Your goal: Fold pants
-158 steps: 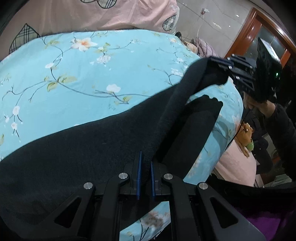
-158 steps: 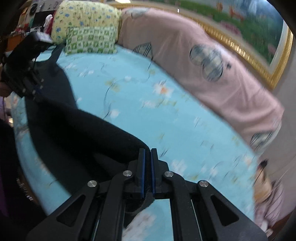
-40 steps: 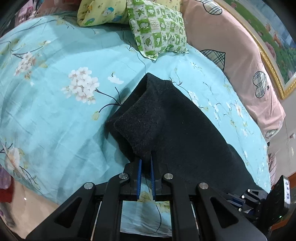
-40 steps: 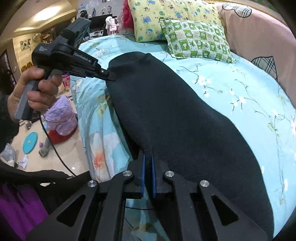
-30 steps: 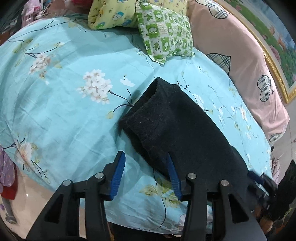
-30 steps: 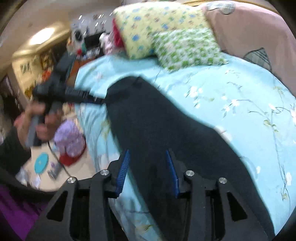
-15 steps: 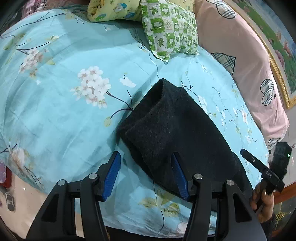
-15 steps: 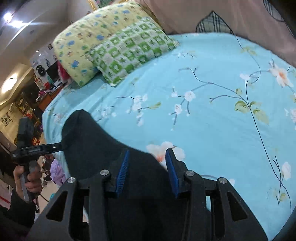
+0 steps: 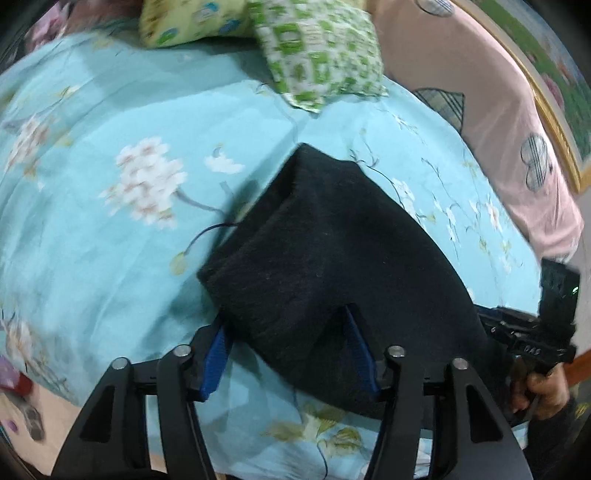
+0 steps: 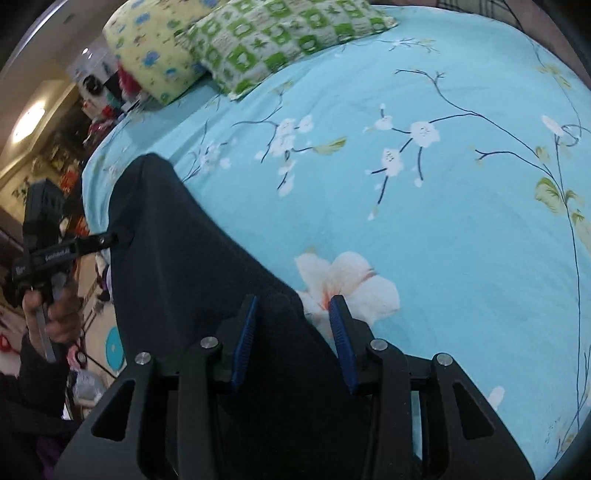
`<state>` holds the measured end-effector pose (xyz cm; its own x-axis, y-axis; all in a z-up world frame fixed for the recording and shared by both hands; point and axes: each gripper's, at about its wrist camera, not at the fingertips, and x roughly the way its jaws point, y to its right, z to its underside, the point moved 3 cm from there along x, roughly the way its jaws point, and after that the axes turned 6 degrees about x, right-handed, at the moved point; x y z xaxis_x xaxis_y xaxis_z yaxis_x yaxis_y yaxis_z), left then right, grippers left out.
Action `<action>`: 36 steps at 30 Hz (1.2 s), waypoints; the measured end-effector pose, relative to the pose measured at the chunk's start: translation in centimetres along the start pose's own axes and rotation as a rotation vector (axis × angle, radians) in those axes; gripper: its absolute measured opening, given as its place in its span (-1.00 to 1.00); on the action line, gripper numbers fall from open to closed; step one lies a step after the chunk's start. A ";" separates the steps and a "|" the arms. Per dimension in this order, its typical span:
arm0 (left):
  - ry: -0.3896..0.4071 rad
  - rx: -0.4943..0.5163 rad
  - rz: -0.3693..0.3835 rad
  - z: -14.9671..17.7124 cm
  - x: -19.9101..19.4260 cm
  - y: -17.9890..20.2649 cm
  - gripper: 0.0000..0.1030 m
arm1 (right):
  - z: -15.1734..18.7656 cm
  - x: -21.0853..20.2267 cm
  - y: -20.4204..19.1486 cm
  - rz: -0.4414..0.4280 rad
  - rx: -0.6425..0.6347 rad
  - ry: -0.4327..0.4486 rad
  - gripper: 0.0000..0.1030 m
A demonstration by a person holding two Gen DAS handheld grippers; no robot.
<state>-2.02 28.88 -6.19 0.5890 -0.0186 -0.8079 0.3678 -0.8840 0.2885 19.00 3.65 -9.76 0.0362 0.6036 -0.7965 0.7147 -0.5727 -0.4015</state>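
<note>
Black pants (image 9: 332, 251) lie folded lengthwise along the near side of a turquoise flowered bed (image 9: 110, 277). In the left wrist view my left gripper (image 9: 286, 319) straddles the near corner of the pants' end. Its jaws are closing, with fabric between them but not pinched. In the right wrist view my right gripper (image 10: 293, 301) sits over the far edge of the pants (image 10: 177, 266). Its jaws are closing too, one pad against the cloth, the other over the sheet (image 10: 443, 240). Each view shows the other gripper: the right gripper (image 9: 532, 332), the left gripper (image 10: 74, 247).
A green checked pillow (image 9: 321, 48) and a yellow pillow (image 9: 192, 18) lie at the head of the bed. A pink padded backrest (image 9: 480, 92) runs along the far side. The bed's edge drops to a cluttered floor (image 10: 110, 347) beside the pants.
Both grippers, earlier shut on the pants and carrying them, have let go; the pants now lie flat. Since half a second ago both came lower and closer to the cloth.
</note>
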 end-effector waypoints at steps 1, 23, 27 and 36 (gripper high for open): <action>0.007 0.018 -0.018 0.0 0.1 0.3 0.00 | 0.1 -0.1 -0.1 -0.005 -0.007 -0.004 -0.45; 0.121 0.067 -0.076 -2.9 -0.3 -1.6 -0.38 | -6.5 1.5 -0.6 0.227 -0.062 0.156 -0.80; 0.138 0.022 -0.086 -2.1 -2.1 -2.4 -0.24 | -5.9 -0.1 0.7 0.265 0.025 0.200 -0.77; 0.152 0.115 -0.033 -1.1 -5.3 2.7 -0.13 | 0.2 -10.1 -0.8 0.160 0.100 0.437 0.40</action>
<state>-3.39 27.08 -0.59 0.6829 0.0741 -0.7268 0.3093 -0.9306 0.1958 17.88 -2.12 -1.47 0.4463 0.6676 -0.5959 0.6058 -0.7156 -0.3478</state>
